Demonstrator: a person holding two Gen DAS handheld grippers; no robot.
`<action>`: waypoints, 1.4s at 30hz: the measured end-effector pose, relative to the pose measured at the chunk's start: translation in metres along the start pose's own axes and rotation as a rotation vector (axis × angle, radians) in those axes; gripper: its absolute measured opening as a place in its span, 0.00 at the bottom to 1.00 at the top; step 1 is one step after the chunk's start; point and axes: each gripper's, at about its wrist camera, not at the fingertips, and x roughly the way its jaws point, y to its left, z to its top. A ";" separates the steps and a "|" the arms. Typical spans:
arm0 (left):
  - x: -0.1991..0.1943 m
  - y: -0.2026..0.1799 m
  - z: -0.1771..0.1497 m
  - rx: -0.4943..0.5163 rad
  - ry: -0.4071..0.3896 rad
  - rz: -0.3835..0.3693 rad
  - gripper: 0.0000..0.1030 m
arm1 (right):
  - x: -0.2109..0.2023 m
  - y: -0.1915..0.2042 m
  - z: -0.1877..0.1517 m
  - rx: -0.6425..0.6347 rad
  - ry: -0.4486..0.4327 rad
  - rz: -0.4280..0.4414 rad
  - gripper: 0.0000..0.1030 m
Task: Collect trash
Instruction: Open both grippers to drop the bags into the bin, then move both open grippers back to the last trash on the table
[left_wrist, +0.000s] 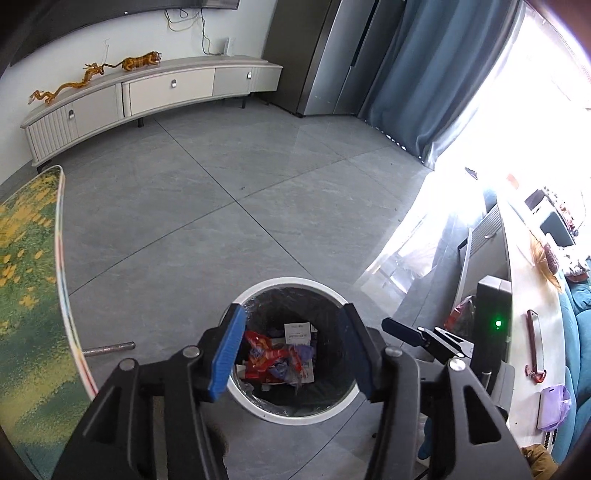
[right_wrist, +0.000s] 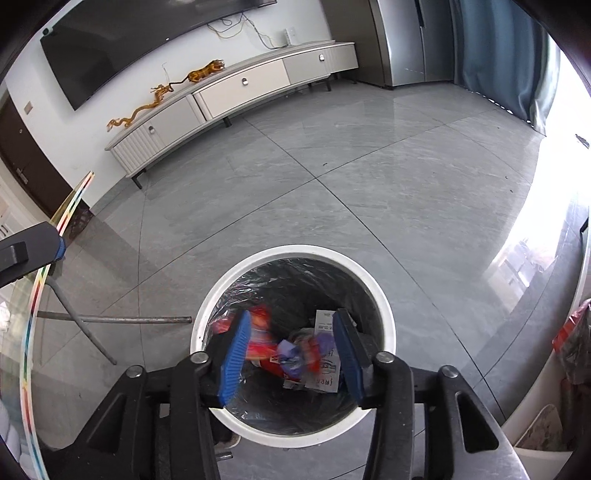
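White-rimmed bin (left_wrist: 236, 295) holding wrappers (left_wrist: 269, 358); left tool (left_wrist: 291, 354) and right tool (right_wrist: 291, 354) both hovering above, spread, gripping nothing.

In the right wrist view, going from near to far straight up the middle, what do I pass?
Right gripper with open jaws → trash bin with wrappers inside → grey tiled floor → TV cabinet → wall-mounted TV.

Home living room, wall television (right_wrist: 147, 48), low media cabinet (left_wrist: 147, 96), blue curtains (left_wrist: 436, 81), tiled floor (left_wrist: 221, 206)
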 end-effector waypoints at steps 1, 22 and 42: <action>-0.006 0.001 -0.001 -0.003 -0.011 0.002 0.50 | -0.005 0.001 -0.001 0.001 -0.009 0.000 0.47; -0.184 0.010 -0.034 0.064 -0.328 0.256 0.59 | -0.145 0.057 -0.002 -0.090 -0.250 0.041 0.77; -0.298 0.042 -0.091 0.006 -0.508 0.490 0.71 | -0.216 0.156 -0.026 -0.319 -0.418 0.110 0.99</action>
